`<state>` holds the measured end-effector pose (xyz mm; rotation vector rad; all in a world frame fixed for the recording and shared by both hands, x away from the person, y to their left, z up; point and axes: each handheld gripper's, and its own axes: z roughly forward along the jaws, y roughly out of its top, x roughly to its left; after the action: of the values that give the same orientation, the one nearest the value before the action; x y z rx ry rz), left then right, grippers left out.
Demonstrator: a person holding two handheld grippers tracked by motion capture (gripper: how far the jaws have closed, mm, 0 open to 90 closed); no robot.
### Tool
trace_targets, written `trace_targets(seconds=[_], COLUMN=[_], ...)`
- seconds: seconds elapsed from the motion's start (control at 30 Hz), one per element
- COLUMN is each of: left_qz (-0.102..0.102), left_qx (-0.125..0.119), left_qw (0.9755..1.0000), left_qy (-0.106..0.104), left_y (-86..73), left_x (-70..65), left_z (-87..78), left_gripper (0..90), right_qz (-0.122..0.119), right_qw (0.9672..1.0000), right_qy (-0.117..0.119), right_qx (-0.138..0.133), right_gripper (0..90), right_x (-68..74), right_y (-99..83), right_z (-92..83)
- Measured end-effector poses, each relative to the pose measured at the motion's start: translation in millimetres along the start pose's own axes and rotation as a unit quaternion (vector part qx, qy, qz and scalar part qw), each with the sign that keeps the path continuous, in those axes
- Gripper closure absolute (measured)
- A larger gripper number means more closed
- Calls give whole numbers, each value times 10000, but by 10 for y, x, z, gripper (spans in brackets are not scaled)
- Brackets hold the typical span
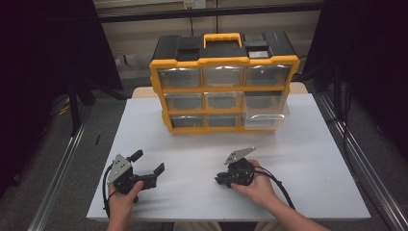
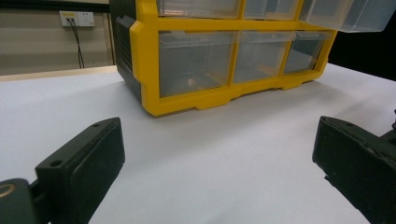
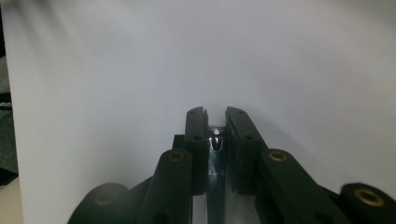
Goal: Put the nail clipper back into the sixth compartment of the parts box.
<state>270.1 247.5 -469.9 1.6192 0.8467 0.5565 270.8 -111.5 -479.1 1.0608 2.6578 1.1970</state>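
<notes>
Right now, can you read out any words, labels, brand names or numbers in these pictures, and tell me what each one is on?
None can be read.
The yellow and black plastic drawer organizer with clear drawers shows no legible brand or label.
The small pale patch on its black top is too blurred to read.
The white wall socket plate shows no readable marks.
The left gripper and right gripper carry no visible text.

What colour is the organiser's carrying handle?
Yellow; the handle shows best in the high view.
</notes>
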Motion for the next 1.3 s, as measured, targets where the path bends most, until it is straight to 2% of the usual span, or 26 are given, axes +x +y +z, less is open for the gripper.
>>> trace_targets(seconds=[0.03,0.1,0.17,0.23,0.33,0.4,0.6,0.73,0.87,1.07,1.3], left_qz=[-9,9,66,26,15,56,54,50,31,28,-2], left_qx=[5,15,17,10,-2,8,12,6,-12,-4,-32], left_qw=[10000,10000,10000,10000,10000,10000,10000,10000,10000,10000,10000], left_qy=[40,43,26,2,-33,25,27,24,1,33,-4], left_y=[0,0,1,1,4,4,4,5,5,8,5], left_x=[-3,0,5,-3,-7,-1,3,-1,0,-4,3], left_z=[-3,-4,-1,3,6,0,-1,-1,1,0,-1], left_gripper=[24,24,24,24,24,24,24,24,24,24,24], right_qz=[-10,36,134,282,311,362,345,424,544,455,481], right_qw=[10000,10000,9999,9996,9994,9992,9993,9990,9984,9988,9987], right_qy=[46,-20,20,78,75,78,139,119,155,161,165], right_qx=[16,85,10,-47,-106,-152,-98,35,34,20,64], right_gripper=[800,801,801,801,801,801,801,801,801,800,800], right_x=[-16,-19,-45,-83,-140,-160,-204,-222,-244,-269,-285], right_y=[2,10,16,31,59,78,118,136,148,188,224], right_z=[-8,-40,-83,-140,-212,-263,-398,-479,-557,-654,-777])
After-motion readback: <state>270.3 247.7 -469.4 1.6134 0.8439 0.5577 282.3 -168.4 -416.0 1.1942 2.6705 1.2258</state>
